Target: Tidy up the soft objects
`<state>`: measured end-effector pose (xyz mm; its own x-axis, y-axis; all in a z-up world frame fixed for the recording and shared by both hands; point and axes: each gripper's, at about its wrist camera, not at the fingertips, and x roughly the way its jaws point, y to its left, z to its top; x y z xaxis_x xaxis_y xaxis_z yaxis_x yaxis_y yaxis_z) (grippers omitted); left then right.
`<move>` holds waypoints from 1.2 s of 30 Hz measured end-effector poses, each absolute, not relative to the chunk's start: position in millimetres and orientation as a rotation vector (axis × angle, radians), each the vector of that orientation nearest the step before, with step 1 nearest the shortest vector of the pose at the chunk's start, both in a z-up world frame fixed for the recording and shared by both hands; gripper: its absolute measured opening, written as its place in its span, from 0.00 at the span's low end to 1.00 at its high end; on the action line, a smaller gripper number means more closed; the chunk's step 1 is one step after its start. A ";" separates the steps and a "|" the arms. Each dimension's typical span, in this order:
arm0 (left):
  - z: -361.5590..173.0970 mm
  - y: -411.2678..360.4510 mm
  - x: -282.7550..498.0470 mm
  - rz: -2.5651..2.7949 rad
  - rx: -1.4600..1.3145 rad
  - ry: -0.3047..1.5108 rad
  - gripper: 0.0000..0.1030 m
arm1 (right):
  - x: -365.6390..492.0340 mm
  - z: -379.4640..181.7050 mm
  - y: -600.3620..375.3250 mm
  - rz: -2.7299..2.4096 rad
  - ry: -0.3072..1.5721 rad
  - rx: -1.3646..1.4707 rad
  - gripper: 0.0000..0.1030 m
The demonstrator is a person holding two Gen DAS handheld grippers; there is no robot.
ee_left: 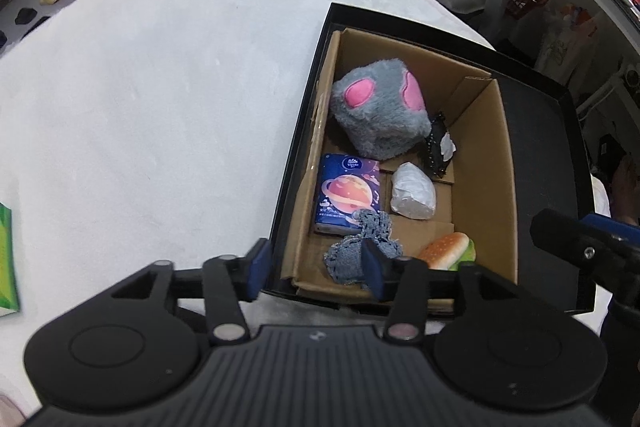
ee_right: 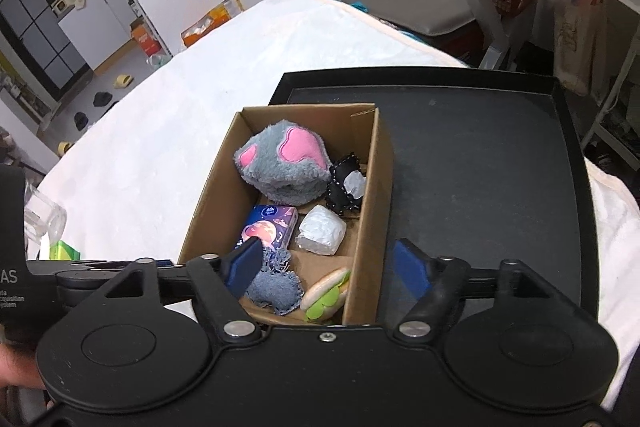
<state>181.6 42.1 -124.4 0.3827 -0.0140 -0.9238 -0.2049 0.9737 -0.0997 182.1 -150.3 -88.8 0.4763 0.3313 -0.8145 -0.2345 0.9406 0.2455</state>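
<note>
Left gripper (ee_left: 316,269) and right gripper (ee_right: 328,269) both spread, holding nothing — denim piece (ee_right: 274,287) lies loose in cardboard box (ee_right: 208,195), below them

Soft objects (ee_left: 382,109) in cardboard box (ee_left: 480,163)

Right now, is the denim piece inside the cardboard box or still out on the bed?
Inside. The denim piece lies crumpled on the floor of the cardboard box, beside the burger toy.
</note>
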 end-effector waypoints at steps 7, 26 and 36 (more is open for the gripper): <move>-104.6 32.5 172.9 0.119 -0.181 1.151 0.70 | 173.9 -78.2 -163.6 0.312 0.993 0.130 0.89; -51.8 13.4 138.6 0.064 -0.111 1.078 0.84 | 137.2 -49.9 -196.3 0.233 0.933 0.191 1.00; -23.2 7.3 108.7 0.035 -0.076 1.026 0.85 | 110.4 -27.2 -201.2 0.242 0.882 0.199 1.00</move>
